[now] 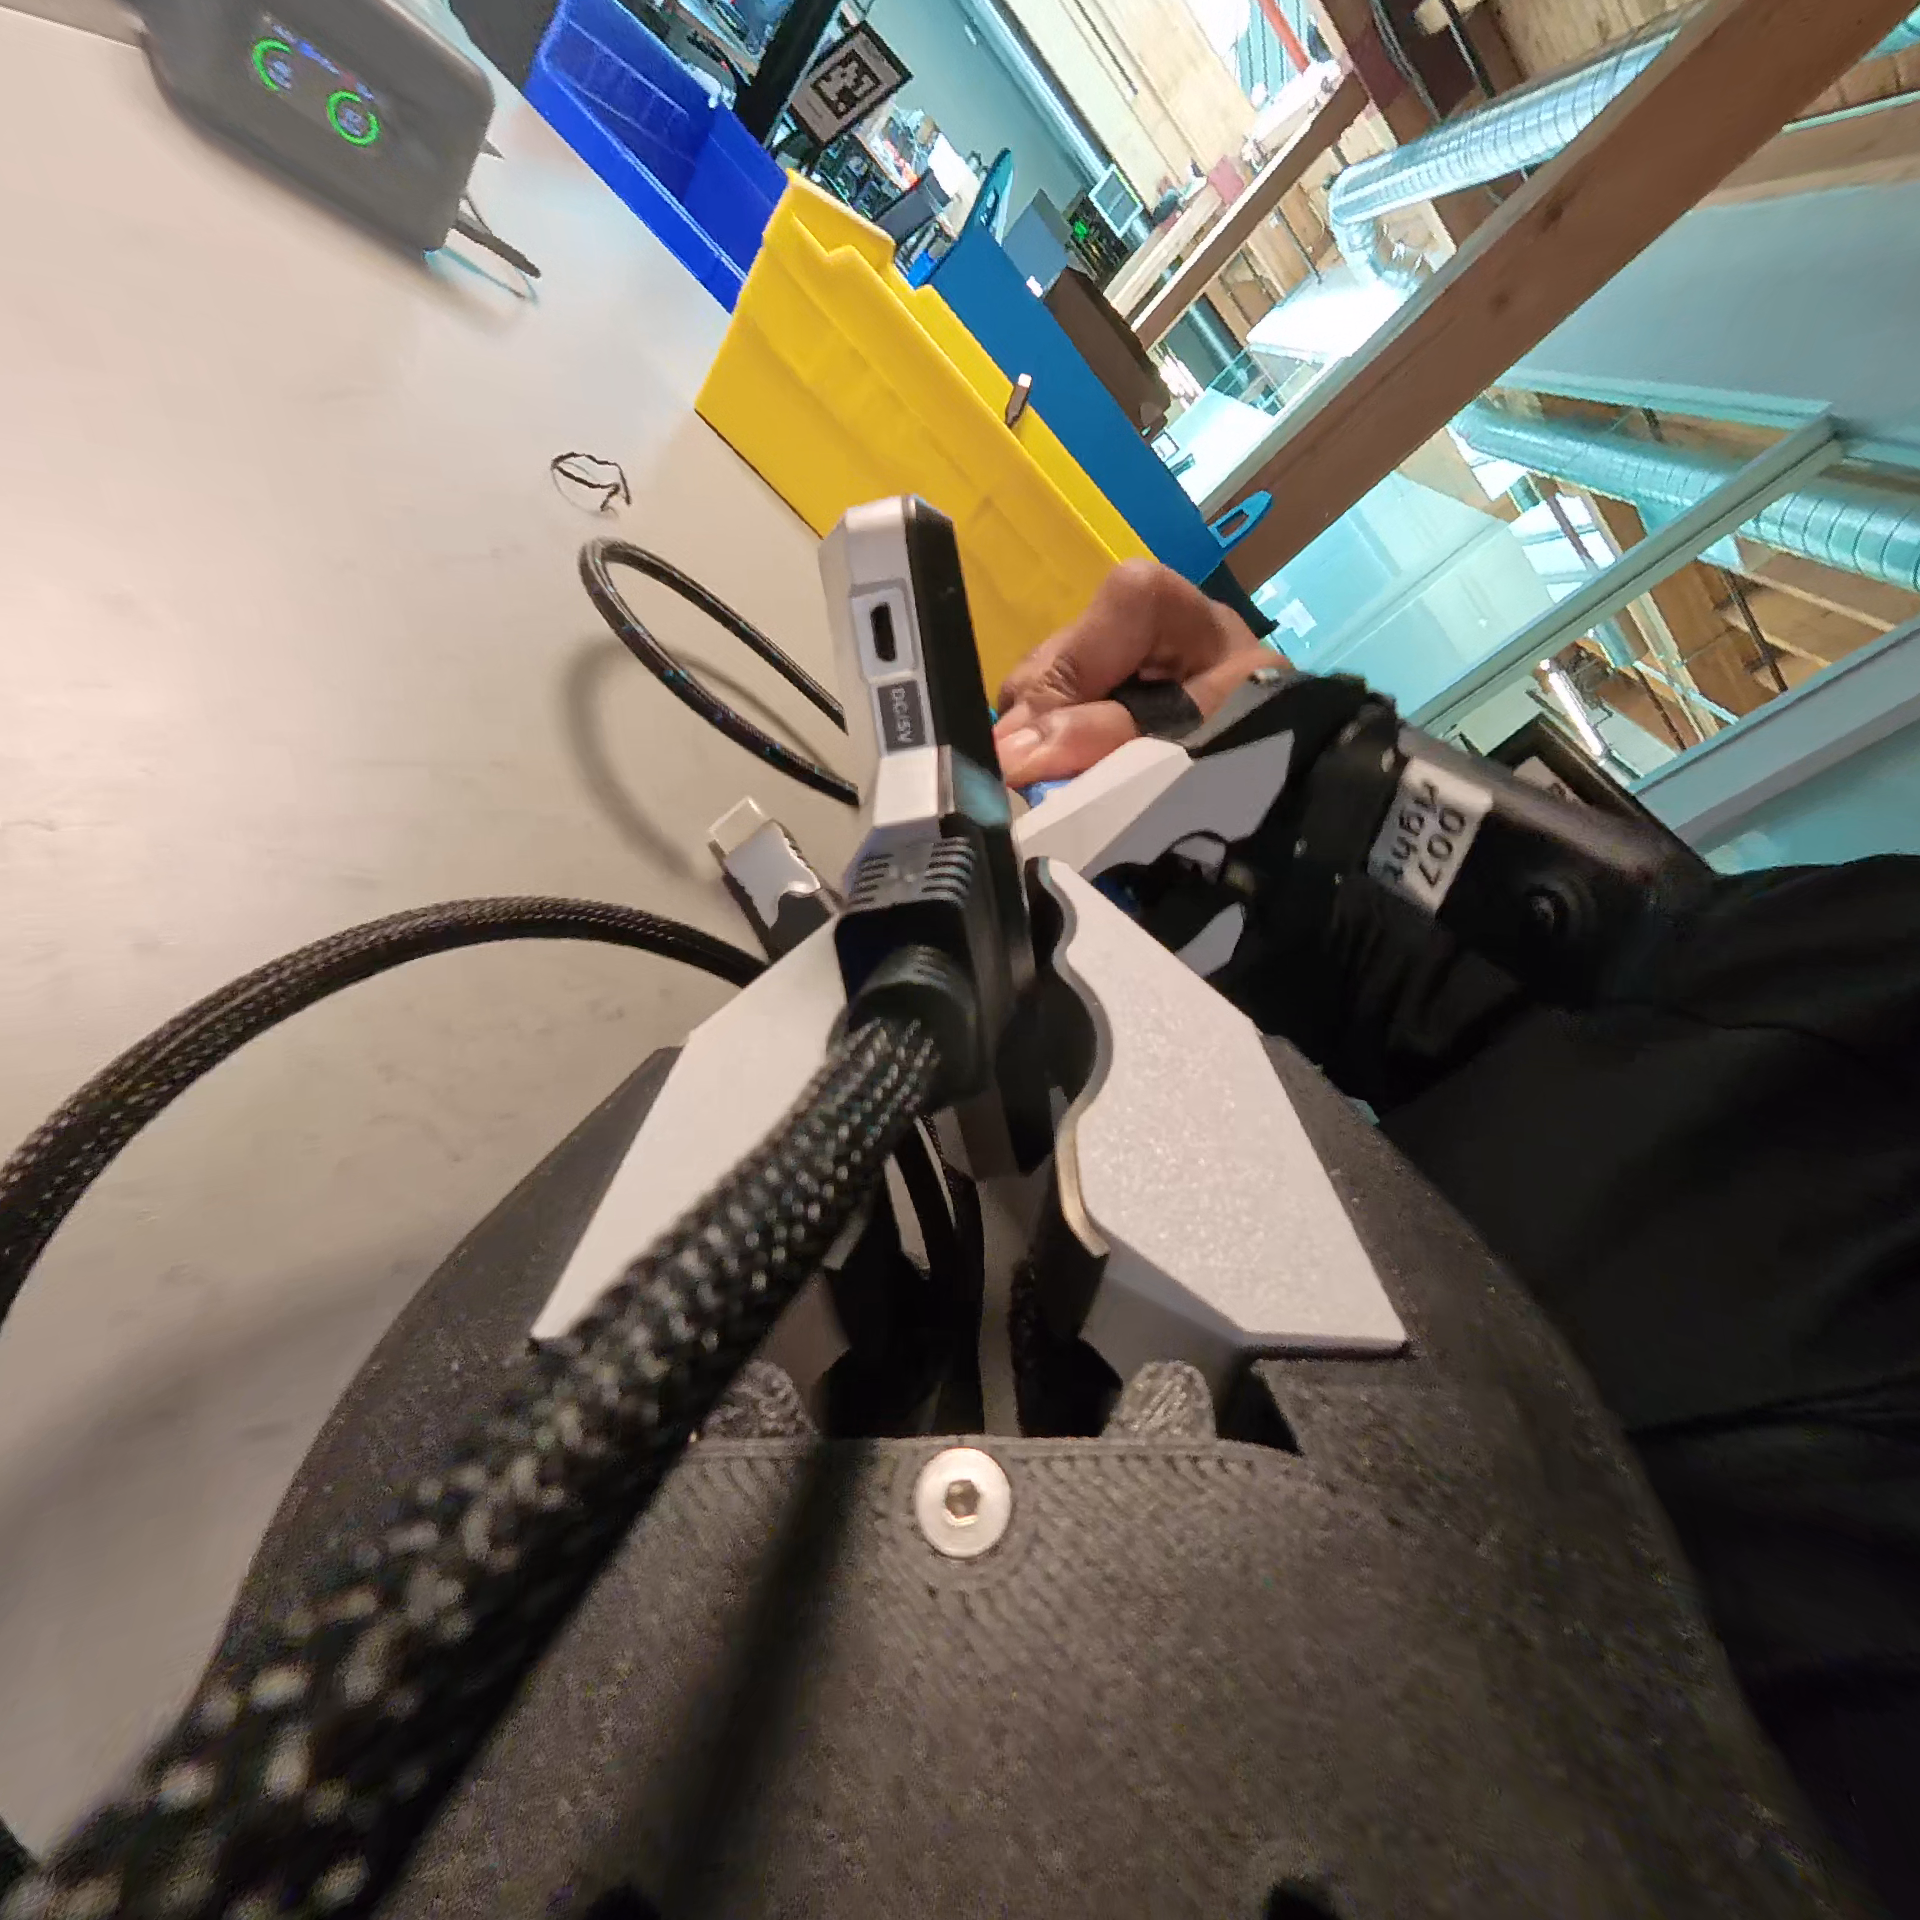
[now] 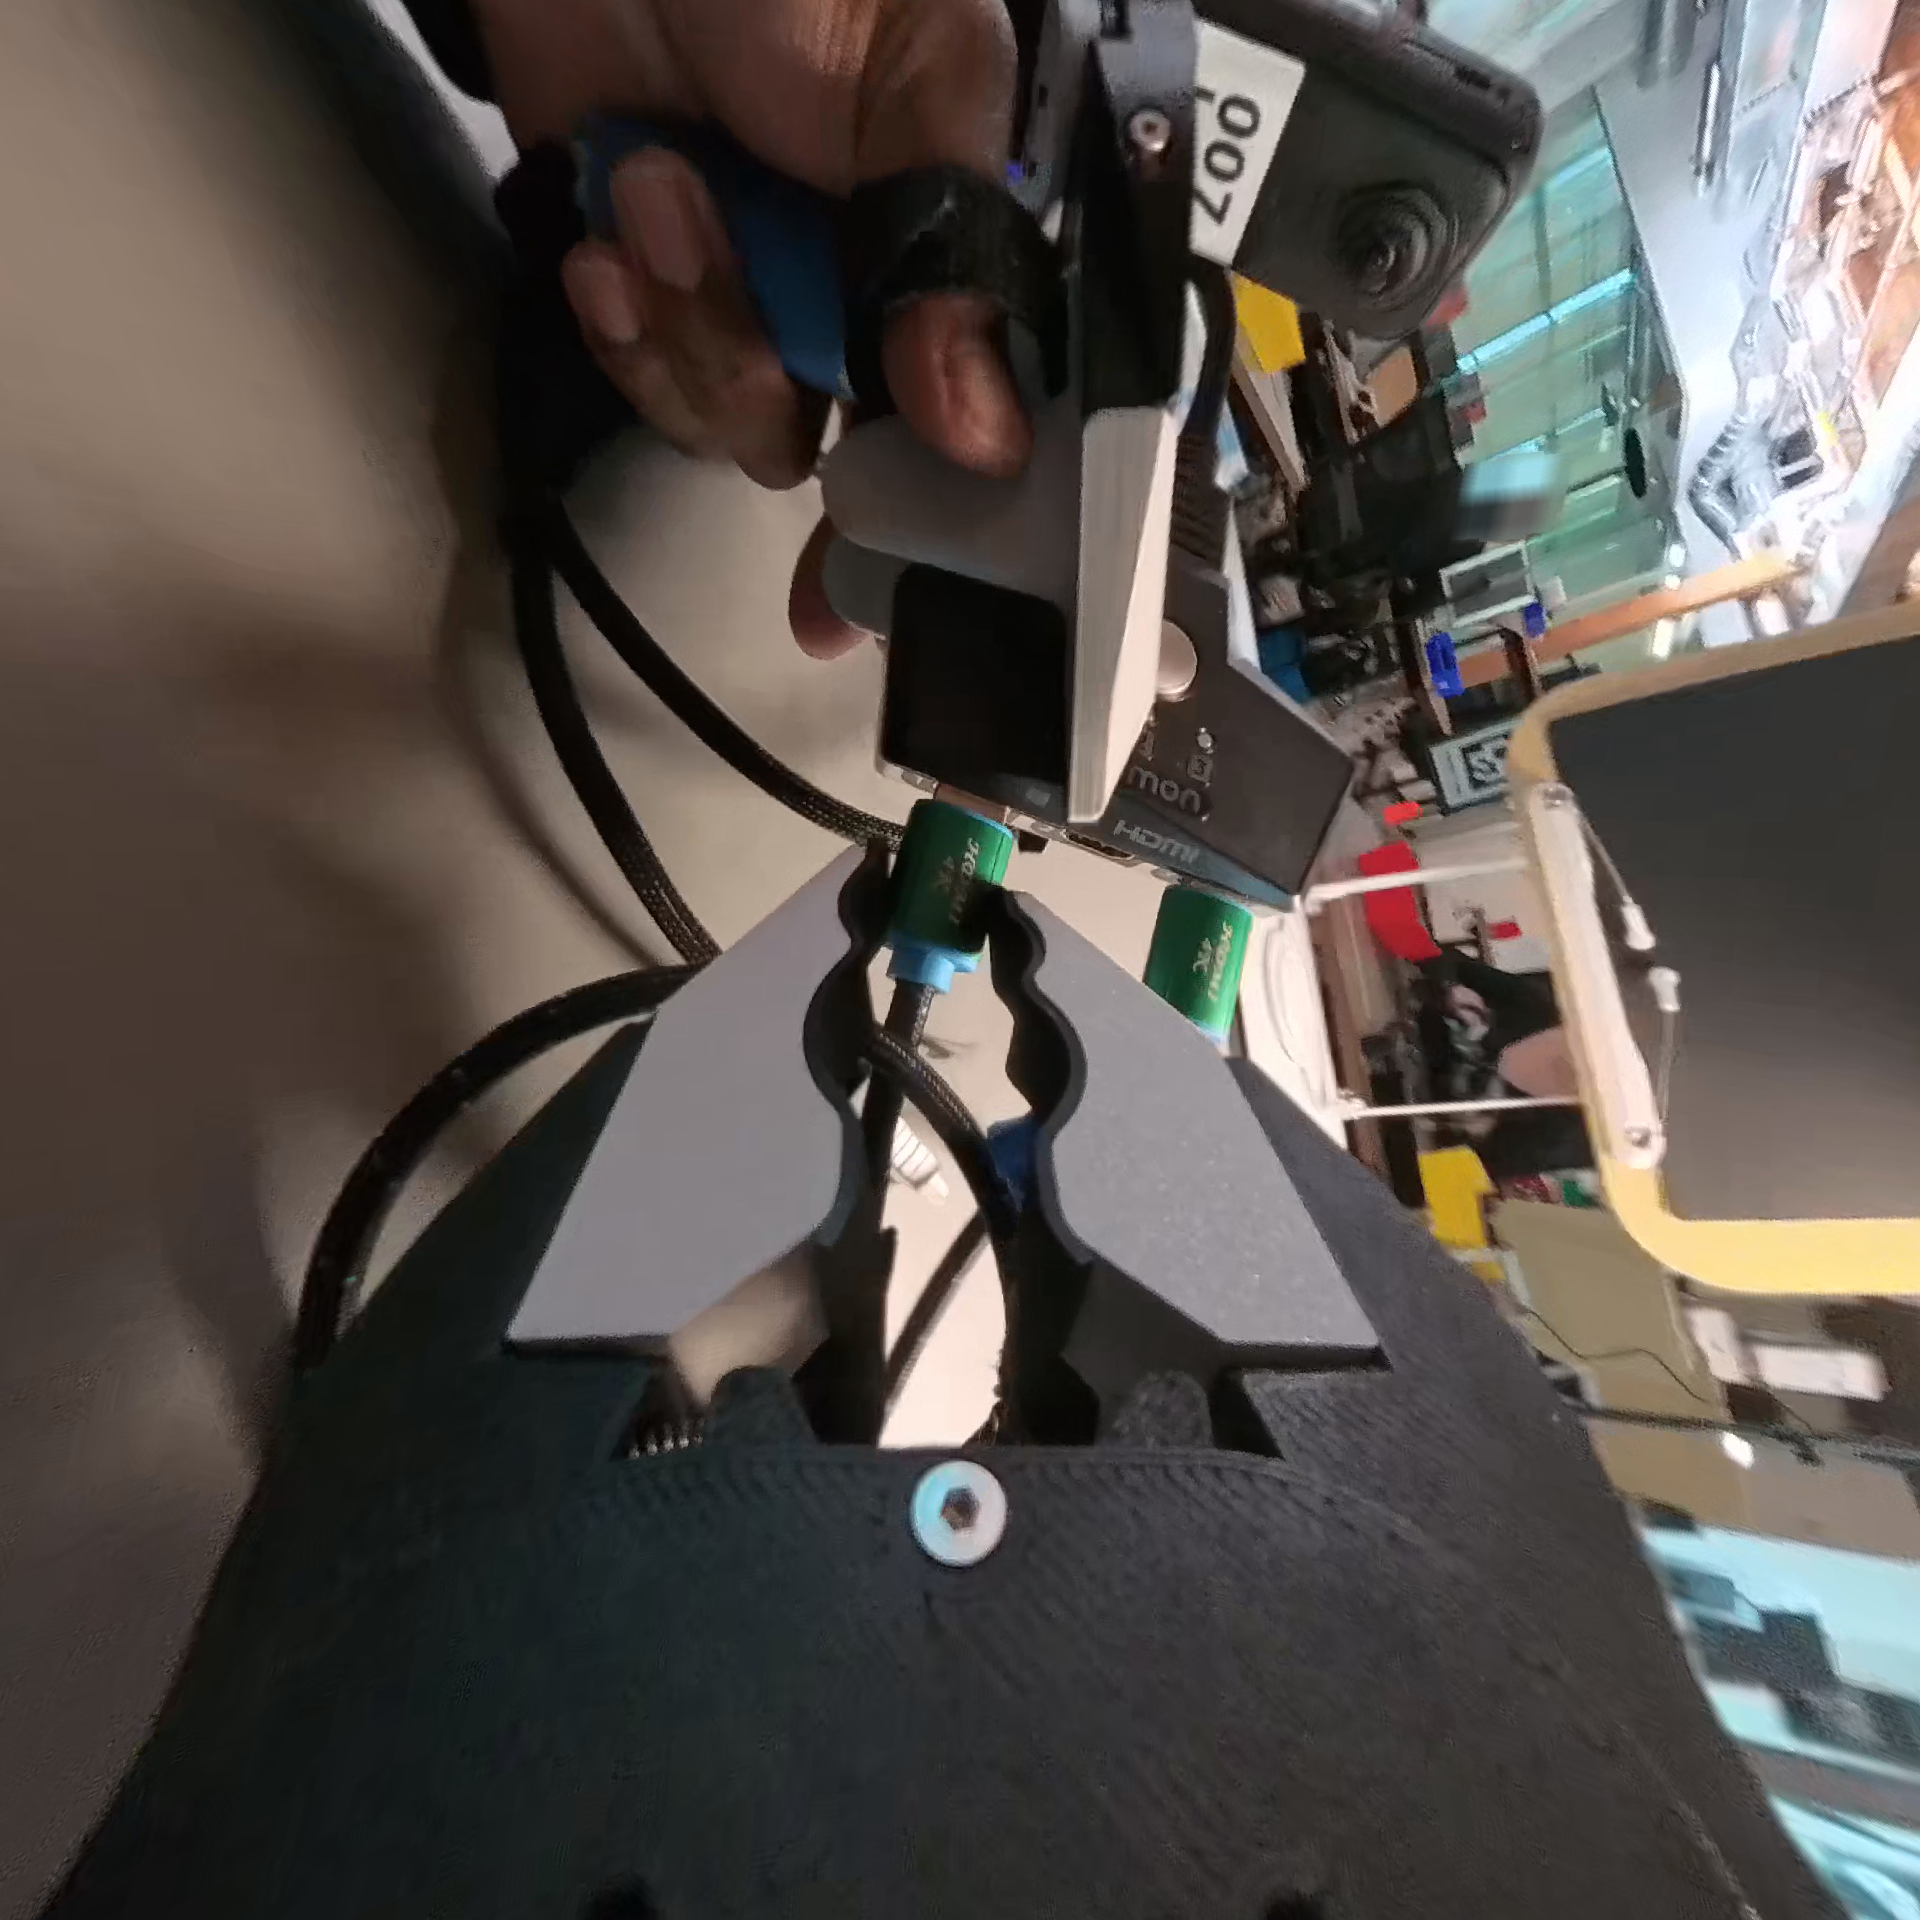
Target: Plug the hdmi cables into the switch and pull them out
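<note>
Black-and-silver HDMI switch (image 1: pixel 914 665) raised above desk (image 1: pixel 260 540), clamped in left tool (image 1: pixel 1023 935). Right tool (image 2: pixel 935 914) pinching green plug (image 2: pixel 940 883) at switch port; second green plug (image 2: pixel 1195 971) alongside.

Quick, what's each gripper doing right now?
Left gripper: shut on the switch.
Right gripper: shut on a green plug at the switch.
</note>
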